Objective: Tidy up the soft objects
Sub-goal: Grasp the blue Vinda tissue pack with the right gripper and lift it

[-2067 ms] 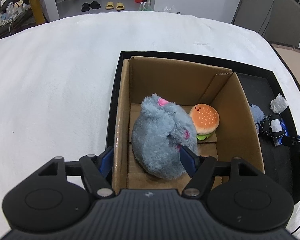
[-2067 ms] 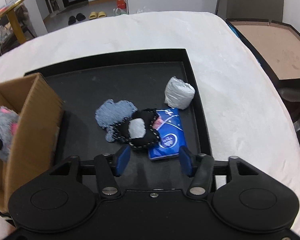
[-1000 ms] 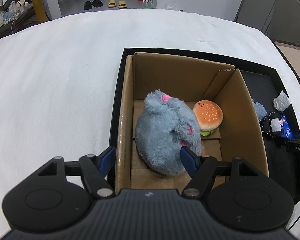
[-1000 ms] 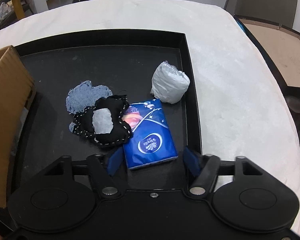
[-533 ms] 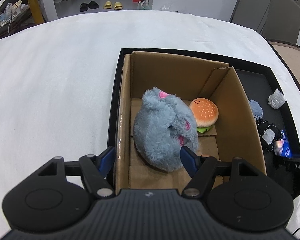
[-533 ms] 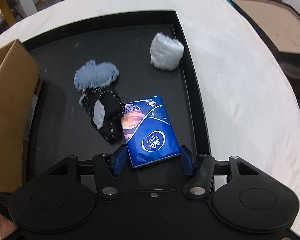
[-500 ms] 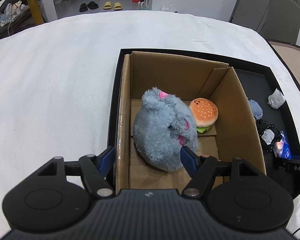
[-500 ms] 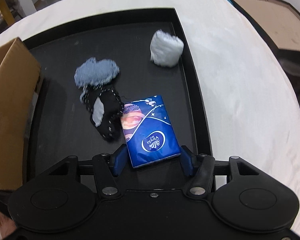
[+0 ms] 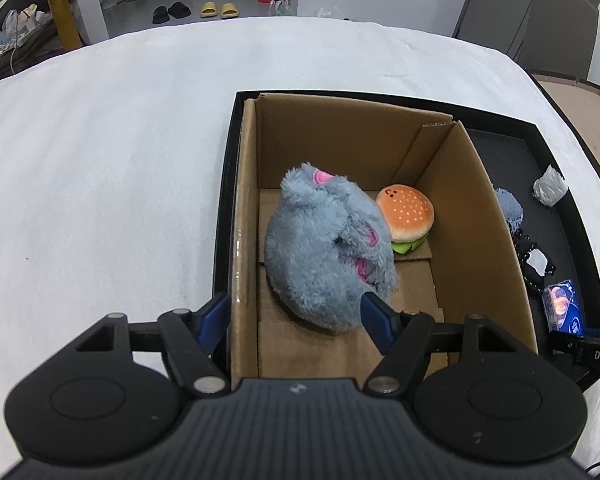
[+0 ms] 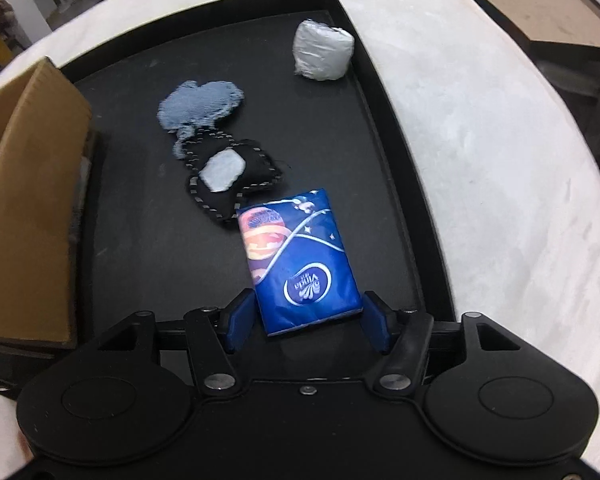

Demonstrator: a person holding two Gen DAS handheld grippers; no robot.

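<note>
A grey plush animal and a plush burger lie in the cardboard box on the black tray. My left gripper is open and empty above the box's near wall. My right gripper is shut on the near end of a blue tissue pack, which also shows in the left wrist view. Beyond it on the tray lie a black stitched pouch, a blue-grey fuzzy piece and a silver wrapped bundle.
The tray sits on a white cloth-covered table. The cardboard box stands at the tray's left end in the right wrist view. A brown tray lies off the table's far right.
My right gripper has closed in on the tissue pack and taken hold of it, then shifted with it. The left gripper has stayed nearly still over the box.
</note>
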